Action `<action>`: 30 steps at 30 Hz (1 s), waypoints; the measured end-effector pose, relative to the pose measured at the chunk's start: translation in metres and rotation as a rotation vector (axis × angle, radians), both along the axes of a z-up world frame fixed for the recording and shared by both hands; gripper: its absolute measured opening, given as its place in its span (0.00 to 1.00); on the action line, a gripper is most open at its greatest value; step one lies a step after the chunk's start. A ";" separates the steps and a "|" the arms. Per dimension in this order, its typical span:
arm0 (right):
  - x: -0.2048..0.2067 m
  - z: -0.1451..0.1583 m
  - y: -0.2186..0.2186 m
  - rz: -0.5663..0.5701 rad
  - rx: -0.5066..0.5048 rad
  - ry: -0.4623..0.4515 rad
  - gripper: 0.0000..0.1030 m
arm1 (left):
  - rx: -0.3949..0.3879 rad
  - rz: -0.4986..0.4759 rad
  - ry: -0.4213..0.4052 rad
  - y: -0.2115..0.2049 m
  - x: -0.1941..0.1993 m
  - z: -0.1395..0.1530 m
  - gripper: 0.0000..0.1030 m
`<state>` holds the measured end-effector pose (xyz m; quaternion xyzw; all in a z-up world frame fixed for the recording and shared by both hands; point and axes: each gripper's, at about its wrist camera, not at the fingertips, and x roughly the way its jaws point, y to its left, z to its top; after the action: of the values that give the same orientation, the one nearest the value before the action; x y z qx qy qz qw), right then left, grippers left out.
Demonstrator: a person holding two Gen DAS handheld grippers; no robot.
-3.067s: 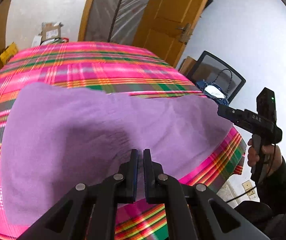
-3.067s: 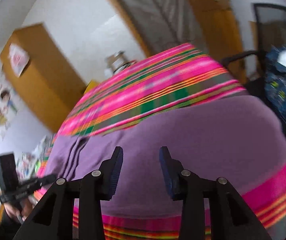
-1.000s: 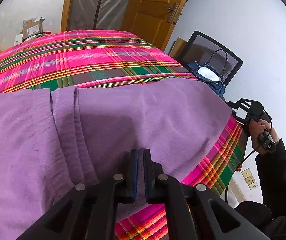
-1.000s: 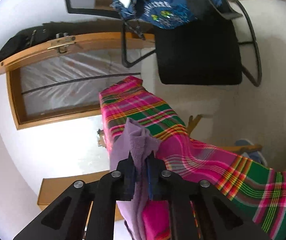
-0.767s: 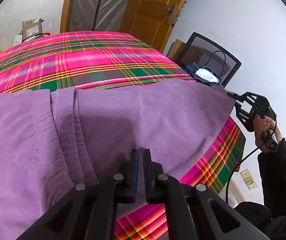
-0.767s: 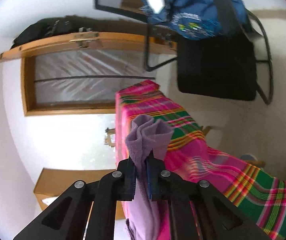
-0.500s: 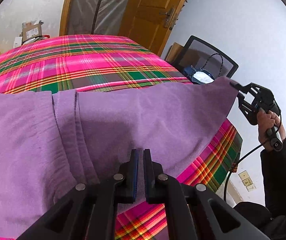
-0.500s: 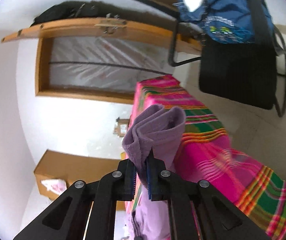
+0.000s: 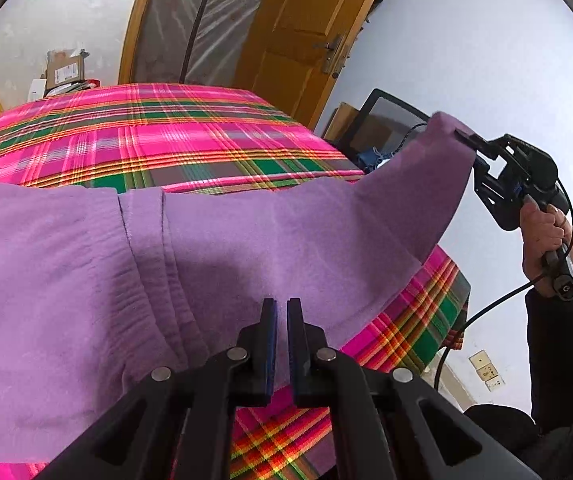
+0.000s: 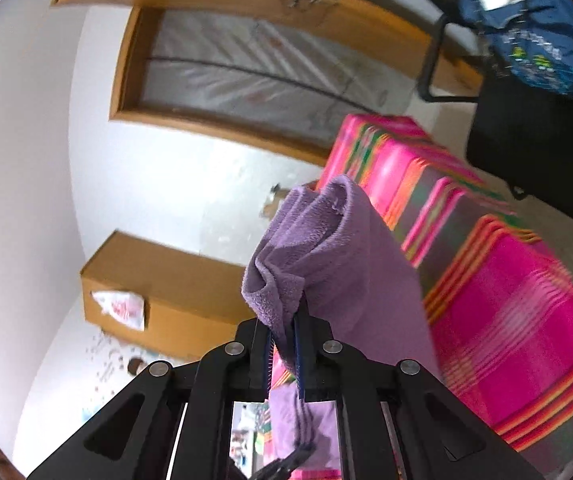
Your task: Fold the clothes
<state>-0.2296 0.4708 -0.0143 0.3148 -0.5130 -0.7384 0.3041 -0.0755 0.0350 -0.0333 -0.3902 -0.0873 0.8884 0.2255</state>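
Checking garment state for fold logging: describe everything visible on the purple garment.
The purple garment is soft, fleecy-looking cloth with a stitched, double-seamed band running across it. Most of it lies flat on the plaid tablecloth. Its right corner is lifted off the table, bunched and clamped in the right gripper. The left gripper, jaws nearly closed, is at its near edge; whether it pinches cloth is unclear.

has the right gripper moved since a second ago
Yes. In the left wrist view the right gripper, shut on the purple garment corner, has risen from the plaid table edge to about level with the black chair top.
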 end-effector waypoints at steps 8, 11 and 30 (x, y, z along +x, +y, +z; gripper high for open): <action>0.000 0.021 -0.053 0.126 0.027 0.032 0.09 | 0.028 0.027 0.022 -0.016 0.009 0.003 0.04; 0.000 0.023 -0.076 0.175 0.039 0.035 0.09 | 0.042 0.040 0.024 -0.023 0.012 0.003 0.04; 0.003 -0.065 -0.222 0.522 0.305 -0.103 0.11 | 0.103 0.136 0.029 -0.070 0.017 0.000 0.04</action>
<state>-0.2269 0.2487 -0.0791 0.5152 -0.3127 -0.6868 0.4063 -0.0581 -0.0354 -0.0330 -0.3584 -0.1561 0.9015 0.1856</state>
